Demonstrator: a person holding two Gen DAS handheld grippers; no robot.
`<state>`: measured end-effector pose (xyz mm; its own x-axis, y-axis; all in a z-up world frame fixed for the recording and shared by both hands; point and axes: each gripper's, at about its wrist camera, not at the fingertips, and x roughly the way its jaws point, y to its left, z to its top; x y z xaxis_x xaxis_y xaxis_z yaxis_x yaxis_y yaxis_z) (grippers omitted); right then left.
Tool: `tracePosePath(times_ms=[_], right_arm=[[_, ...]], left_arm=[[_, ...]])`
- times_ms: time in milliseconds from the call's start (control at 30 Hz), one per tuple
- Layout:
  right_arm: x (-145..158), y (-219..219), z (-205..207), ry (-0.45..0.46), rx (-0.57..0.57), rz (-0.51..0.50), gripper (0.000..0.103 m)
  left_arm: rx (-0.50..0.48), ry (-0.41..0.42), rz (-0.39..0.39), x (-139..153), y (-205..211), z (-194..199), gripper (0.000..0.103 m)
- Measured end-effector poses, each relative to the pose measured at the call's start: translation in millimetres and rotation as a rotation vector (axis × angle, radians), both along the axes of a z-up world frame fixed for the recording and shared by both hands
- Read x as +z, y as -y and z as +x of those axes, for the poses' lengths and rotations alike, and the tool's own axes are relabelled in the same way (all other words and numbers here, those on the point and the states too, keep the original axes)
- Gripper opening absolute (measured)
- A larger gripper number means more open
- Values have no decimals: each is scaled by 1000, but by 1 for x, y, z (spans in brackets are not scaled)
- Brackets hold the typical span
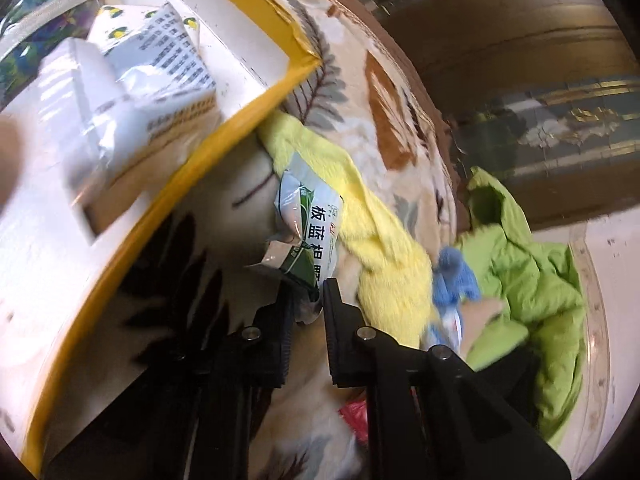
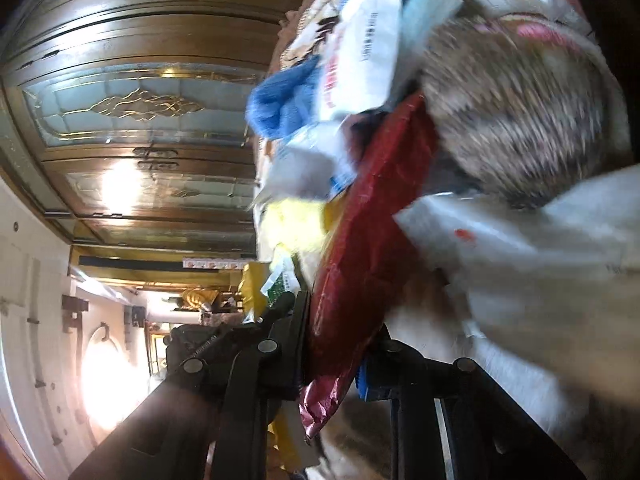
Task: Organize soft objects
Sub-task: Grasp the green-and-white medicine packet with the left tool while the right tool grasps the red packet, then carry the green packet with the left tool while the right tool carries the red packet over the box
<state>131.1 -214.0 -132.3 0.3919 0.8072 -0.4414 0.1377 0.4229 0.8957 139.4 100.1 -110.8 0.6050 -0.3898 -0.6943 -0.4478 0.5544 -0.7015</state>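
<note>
Left wrist view: my left claw (image 1: 306, 300) pinches the lower edge of a green-and-white sachet (image 1: 306, 220) lying on the leaf-print blanket (image 1: 360, 80), with a yellow towel (image 1: 380, 248) just beside it and the yellow-edged box (image 1: 160, 184) behind. On the right wrist view, my right claw (image 2: 336, 344) clamps a dark red foil bag (image 2: 368, 240); beyond it lies a blue cloth (image 2: 280, 108).

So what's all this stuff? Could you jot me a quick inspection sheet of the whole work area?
Surface: leaf-print blanket, rumpled.
Job's things: green-and-white sachet; red foil bag; yellow cloth.
Clutter: blue knit item, green jacket, packets in a yellow-edged box.
Grippers: left tool nipping the sachet's corner; right tool clamped on the red foil bag.
Cables: nothing seen.
Surroundings: wooden door with glass panels; white wall.
</note>
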Motion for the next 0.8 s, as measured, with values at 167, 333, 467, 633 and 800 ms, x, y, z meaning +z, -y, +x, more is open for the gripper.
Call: tracePosePath(times_ms=[167, 333, 467, 633, 800], right_arm=[[7, 1, -10, 6, 13, 16, 18], [26, -4, -23, 46, 57, 32, 18], [47, -10, -34, 87, 95, 72, 18], [72, -24, -40, 135, 141, 100, 18], [90, -45, -40, 166, 199, 108, 18]], left_arm=[[-71, 35, 46, 18, 3, -20, 11], [-125, 99, 116, 46, 5, -34, 11], [-150, 151, 144, 70, 2, -44, 12], [-155, 176, 146, 91, -12, -54, 12], [-145, 197, 118, 102, -25, -73, 12]])
